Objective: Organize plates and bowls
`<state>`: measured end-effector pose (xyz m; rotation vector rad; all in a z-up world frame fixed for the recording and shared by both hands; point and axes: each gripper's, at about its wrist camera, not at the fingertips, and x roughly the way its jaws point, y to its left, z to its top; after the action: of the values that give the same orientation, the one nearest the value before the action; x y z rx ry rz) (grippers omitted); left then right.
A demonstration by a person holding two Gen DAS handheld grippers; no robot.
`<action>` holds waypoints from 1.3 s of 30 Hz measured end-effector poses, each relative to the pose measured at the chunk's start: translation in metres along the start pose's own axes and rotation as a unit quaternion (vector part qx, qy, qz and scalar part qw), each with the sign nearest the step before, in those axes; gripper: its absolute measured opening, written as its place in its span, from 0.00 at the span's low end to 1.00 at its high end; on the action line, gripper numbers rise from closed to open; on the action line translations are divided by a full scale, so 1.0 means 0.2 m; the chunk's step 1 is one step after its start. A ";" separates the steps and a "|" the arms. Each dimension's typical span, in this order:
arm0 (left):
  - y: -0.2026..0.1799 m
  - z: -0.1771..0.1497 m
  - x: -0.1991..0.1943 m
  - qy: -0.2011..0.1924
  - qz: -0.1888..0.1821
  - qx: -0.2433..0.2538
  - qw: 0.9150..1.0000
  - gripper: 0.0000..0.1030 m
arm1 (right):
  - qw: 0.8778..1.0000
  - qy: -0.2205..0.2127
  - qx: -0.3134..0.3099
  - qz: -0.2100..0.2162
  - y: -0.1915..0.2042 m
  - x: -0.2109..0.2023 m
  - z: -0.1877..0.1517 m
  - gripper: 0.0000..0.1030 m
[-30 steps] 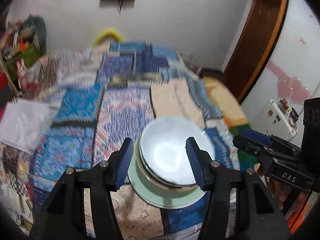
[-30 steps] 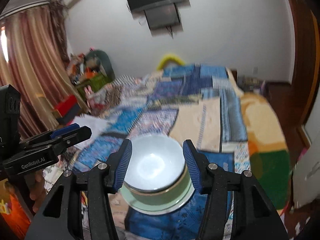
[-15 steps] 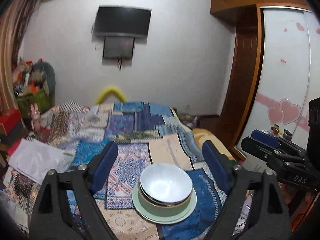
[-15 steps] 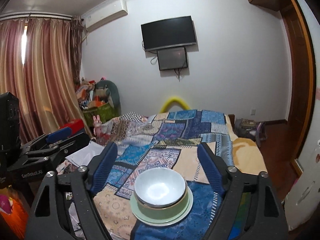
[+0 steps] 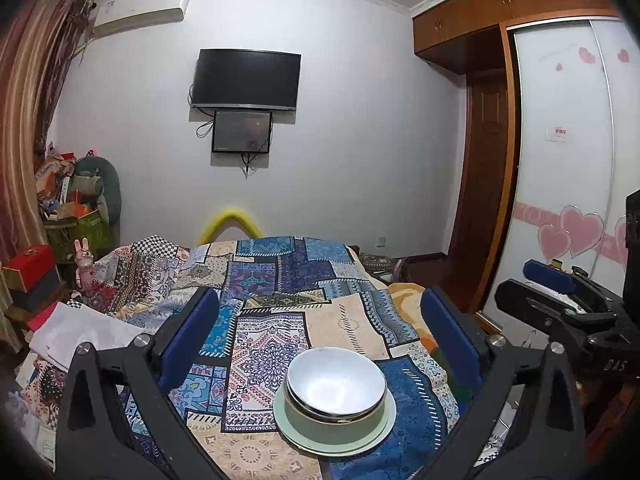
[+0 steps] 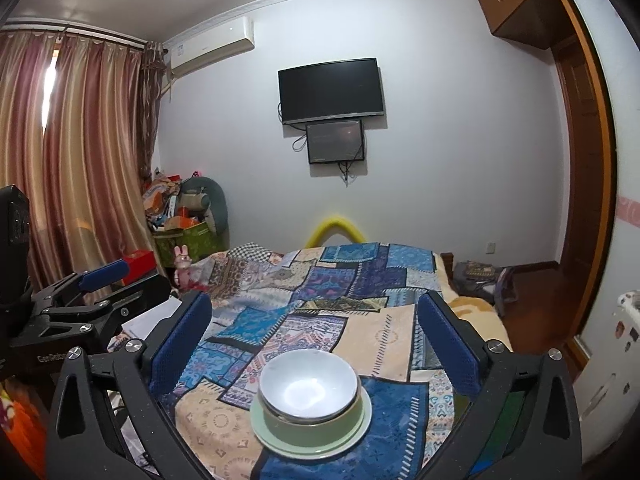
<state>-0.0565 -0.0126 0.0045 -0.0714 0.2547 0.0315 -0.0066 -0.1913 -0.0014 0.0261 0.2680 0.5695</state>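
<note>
Now the stack is sitting on its own: a white bowl [image 5: 335, 381] is nesting inside a green bowl [image 5: 332, 424], and both are resting on a pale green plate [image 5: 334, 442], all on the patchwork bedspread [image 5: 272, 304] near the close end of the bed. You're seeing the same pile in the right wrist view, white bowl [image 6: 307, 384] on top, plate [image 6: 312, 440] underneath, nothing leaning.

Your left gripper [image 5: 320, 340] is hanging back from the stack with its blue pads spread wide, and nothing is sitting between them. Your right gripper [image 6: 316, 340] is doing the same, wide apart and holding nothing. Both sets of jaws have just been opening, and compared with a second ago, when the pads were flanking the bowls closely, you're now looking at the pile from farther back and higher, with the whole room coming into view: the television [image 5: 246, 80] on the wall, the curtains [image 6: 72, 160], the wardrobe [image 5: 560, 160].

That is reading like a release and retreat. I'm judging the stacking as done, or very nearly, since no other plate or bowl is showing on the bed.
</note>
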 end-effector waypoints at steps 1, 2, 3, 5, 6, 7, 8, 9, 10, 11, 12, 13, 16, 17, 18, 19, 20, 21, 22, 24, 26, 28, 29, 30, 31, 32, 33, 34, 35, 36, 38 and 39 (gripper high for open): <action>0.00 0.00 0.00 0.000 -0.001 0.000 1.000 1.00 | 1.000 0.001 0.001 0.000 0.00 0.00 0.00 1.00; 0.00 0.00 0.00 0.001 -0.002 0.000 1.000 1.00 | 1.000 0.002 0.001 0.000 -0.01 0.00 0.00 1.00; -0.01 -0.01 0.00 0.002 -0.002 0.000 1.000 1.00 | 1.000 0.003 0.002 0.000 -0.01 0.00 -0.01 1.00; -0.01 -0.01 0.00 0.001 -0.002 0.000 1.000 1.00 | 1.000 0.003 0.003 -0.001 -0.01 0.00 -0.01 1.00; -0.01 -0.01 -0.01 0.000 -0.002 0.000 1.000 1.00 | 1.000 0.003 0.003 -0.001 -0.01 0.00 -0.01 1.00; -0.01 -0.01 -0.01 -0.001 -0.003 0.001 1.000 1.00 | 1.000 0.003 0.004 -0.001 -0.01 -0.01 -0.02 1.00; -0.01 -0.01 -0.01 -0.002 -0.003 0.001 1.000 1.00 | 1.000 0.002 0.004 0.000 -0.01 -0.01 -0.02 1.00; -0.02 -0.01 -0.01 -0.002 -0.001 0.002 1.000 1.00 | 1.000 0.001 0.004 0.000 -0.01 -0.02 -0.01 1.00; -0.02 -0.01 -0.01 -0.002 -0.001 0.003 1.000 1.00 | 1.000 0.000 0.004 0.000 -0.01 -0.02 -0.01 1.00; -0.02 -0.02 -0.01 -0.002 0.000 0.004 1.000 1.00 | 1.000 -0.001 0.003 0.001 -0.01 -0.02 -0.01 1.00; -0.02 -0.02 0.00 -0.002 0.001 0.005 1.000 1.00 | 1.000 -0.001 0.003 0.001 0.00 -0.02 -0.01 1.00; -0.02 -0.02 0.00 -0.002 0.001 0.004 1.000 1.00 | 1.000 -0.001 0.003 0.001 0.00 -0.03 -0.01 1.00; -0.02 -0.02 0.00 -0.002 0.002 0.003 1.000 1.00 | 1.000 -0.001 0.002 0.002 0.00 -0.03 -0.02 1.00; -0.02 -0.03 0.00 -0.001 0.002 0.003 1.000 1.00 | 1.000 -0.001 0.001 0.002 0.00 -0.03 -0.02 1.00; -0.02 -0.03 0.01 -0.001 0.002 0.003 1.000 1.00 | 1.000 -0.001 0.001 0.002 0.00 -0.03 -0.01 1.00; -0.02 -0.03 0.01 -0.001 0.002 0.004 1.000 1.00 | 1.000 0.000 0.001 0.002 0.00 -0.03 -0.01 1.00; -0.02 -0.03 0.01 -0.001 0.002 0.004 1.000 1.00 | 1.000 0.000 0.001 0.002 0.00 -0.03 -0.01 1.00; -0.02 -0.03 0.01 0.000 0.002 0.004 1.000 1.00 | 1.000 0.000 0.002 0.002 0.00 -0.03 -0.01 1.00; -0.02 -0.03 0.01 -0.001 0.003 0.004 1.000 1.00 | 1.000 0.000 0.001 0.002 0.00 -0.03 -0.01 1.00; -0.02 -0.03 0.01 -0.001 0.002 0.003 1.000 1.00 | 1.000 0.000 0.001 0.002 0.00 -0.03 -0.01 1.00; -0.02 -0.04 0.01 -0.001 0.002 0.002 1.000 1.00 | 1.000 0.000 0.001 0.002 0.00 -0.03 -0.01 1.00; -0.01 -0.04 0.01 -0.002 0.001 0.001 1.000 1.00 | 1.000 0.001 0.002 0.002 0.00 -0.03 -0.01 1.00; -0.01 -0.04 0.01 -0.002 0.000 0.001 1.000 1.00 | 1.000 0.001 0.002 0.003 0.00 -0.03 -0.01 1.00; -0.01 -0.04 0.01 -0.001 0.000 0.001 1.000 1.00 | 1.000 0.001 0.002 0.002 0.00 -0.03 -0.01 1.00; -0.01 -0.04 0.01 0.000 -0.001 0.001 1.000 1.00 | 1.000 0.001 0.002 0.002 0.00 -0.03 -0.01 1.00; -0.01 -0.04 0.01 0.000 -0.001 0.001 1.000 1.00 | 1.000 0.001 0.002 0.002 0.00 -0.03 -0.01 1.00; -0.01 -0.05 0.01 0.001 -0.002 0.001 1.000 1.00 | 1.000 0.001 0.001 0.002 0.00 -0.03 -0.01 1.00; -0.01 -0.05 0.01 0.001 -0.003 0.002 1.000 1.00 | 1.000 0.001 0.001 0.002 0.01 -0.03 -0.01 1.00; -0.01 -0.05 0.01 0.002 -0.003 0.002 1.000 1.00 | 1.000 0.001 0.001 0.002 0.01 -0.04 0.00 1.00; -0.01 -0.05 0.01 0.002 -0.004 0.001 1.000 1.00 | 1.000 0.001 0.001 0.002 0.01 -0.03 -0.01 1.00; -0.01 -0.05 0.01 0.002 -0.004 0.000 1.000 1.00 | 1.000 0.001 0.001 0.002 0.01 -0.03 -0.01 1.00; 0.00 -0.05 0.01 0.002 -0.005 -0.001 1.000 1.00 | 1.000 0.001 0.001 0.002 0.01 -0.03 -0.01 1.00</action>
<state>-0.0565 -0.0136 -0.0048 -0.0752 0.2578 0.0209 -0.0130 -0.1940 -0.0011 0.0286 0.2703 0.5730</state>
